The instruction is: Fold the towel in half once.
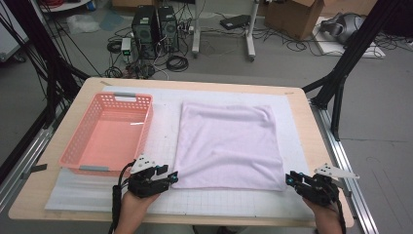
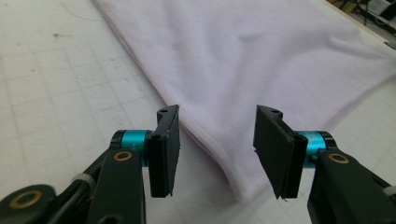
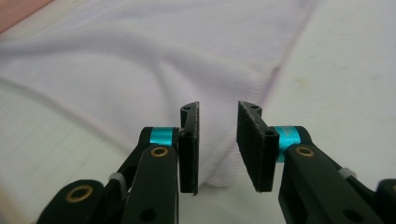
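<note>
A pale lilac towel [image 1: 226, 144] lies folded flat on the white gridded mat [image 1: 163, 126] in the middle of the table. My left gripper [image 1: 173, 176] sits at the towel's near left corner. In the left gripper view the jaws of my left gripper [image 2: 217, 149] stand open, with the towel [image 2: 233, 60] corner lying between them, untouched by the pads. My right gripper [image 1: 288, 178] is at the near right corner. My right gripper [image 3: 217, 144] has its jaws a little apart around the towel [image 3: 140, 56] corner, not pressing it.
An empty pink plastic basket [image 1: 73, 146] stands on the mat left of the towel, close to my left gripper. The wooden table edge [image 1: 314, 126] runs right of the mat. Computers, cables and boxes lie on the floor beyond the table.
</note>
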